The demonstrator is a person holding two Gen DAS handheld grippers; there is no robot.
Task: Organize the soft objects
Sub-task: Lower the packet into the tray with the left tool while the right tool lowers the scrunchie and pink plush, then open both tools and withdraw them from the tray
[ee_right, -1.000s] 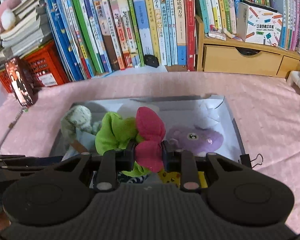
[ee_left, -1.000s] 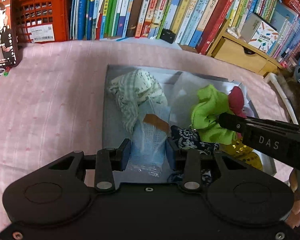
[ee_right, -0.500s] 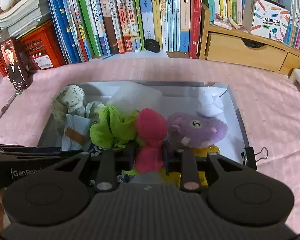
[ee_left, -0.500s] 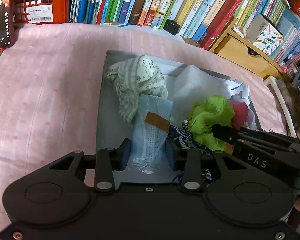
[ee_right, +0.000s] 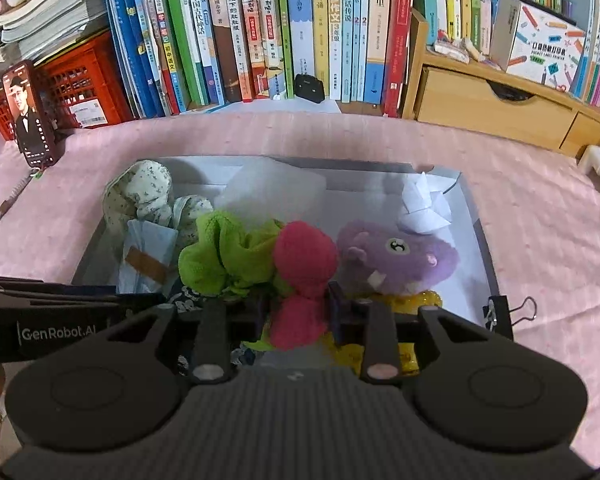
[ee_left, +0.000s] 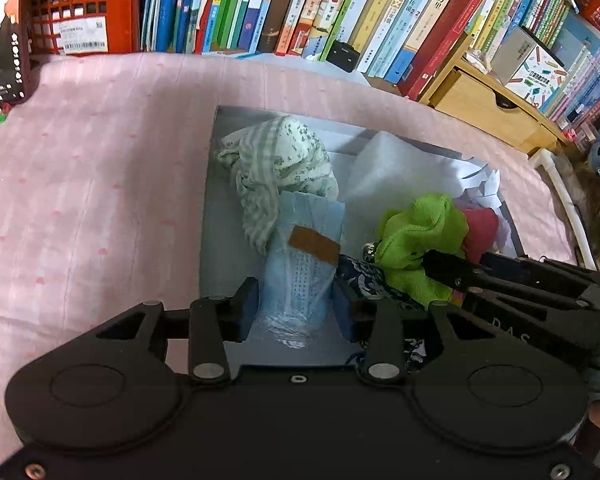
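A pink cloth-covered surface runs back to a packed row of upright books, with a red plastic crate under stacked books at left, a phone propped beside it, and a wooden drawer unit at right.

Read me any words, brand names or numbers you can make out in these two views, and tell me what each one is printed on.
"GenRobot.AI": side of the left hand-held gripper.
"DAS": partly visible on the right hand-held gripper's body.
"海底两万里": spine of a cream book.
"中国古代神话": spine of a blue book.
"2" and "2": two light-blue book spines.
Crate label, phone screen, white box: too small to read.
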